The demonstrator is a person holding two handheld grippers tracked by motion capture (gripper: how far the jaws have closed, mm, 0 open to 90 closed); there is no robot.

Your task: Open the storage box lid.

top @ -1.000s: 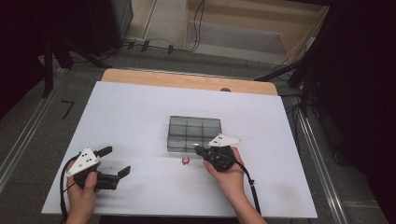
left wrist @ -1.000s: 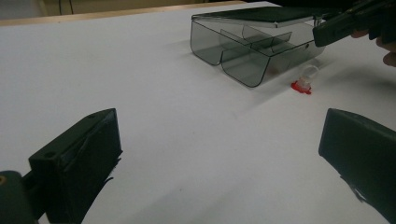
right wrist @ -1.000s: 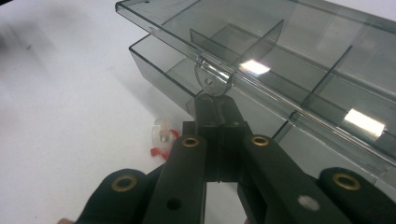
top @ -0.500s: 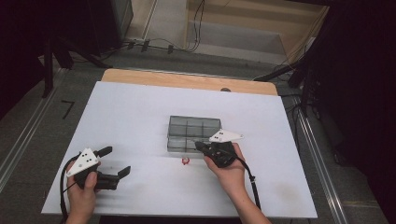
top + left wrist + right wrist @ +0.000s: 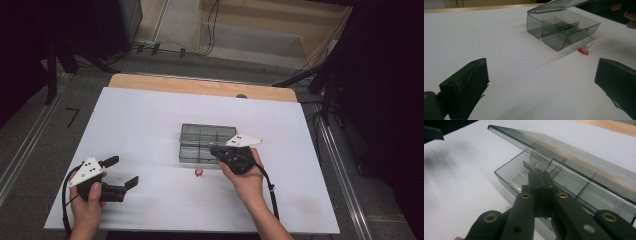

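Observation:
A smoky clear compartment box (image 5: 200, 142) sits mid-table on the white sheet. Its lid (image 5: 579, 162) stands partly raised over the dividers. My right gripper (image 5: 212, 148) is at the box's front right edge; in the right gripper view its jaws (image 5: 540, 178) are shut on the lid's clear latch tab (image 5: 537, 165). A small red and white piece (image 5: 199, 172) lies on the sheet just in front of the box, and shows beside the box (image 5: 564, 30) as the same piece (image 5: 584, 48). My left gripper (image 5: 122, 171) rests at the front left, open and holding nothing (image 5: 541, 80).
The white sheet (image 5: 150, 115) covers a wooden table whose bare far edge (image 5: 200, 86) shows beyond it. Cables and dark stands lie on the floor behind and to the right. The person's forearms come in from the near edge.
The right gripper has edged slightly away from the near edge while holding the lid tab. The left gripper has stayed in place.

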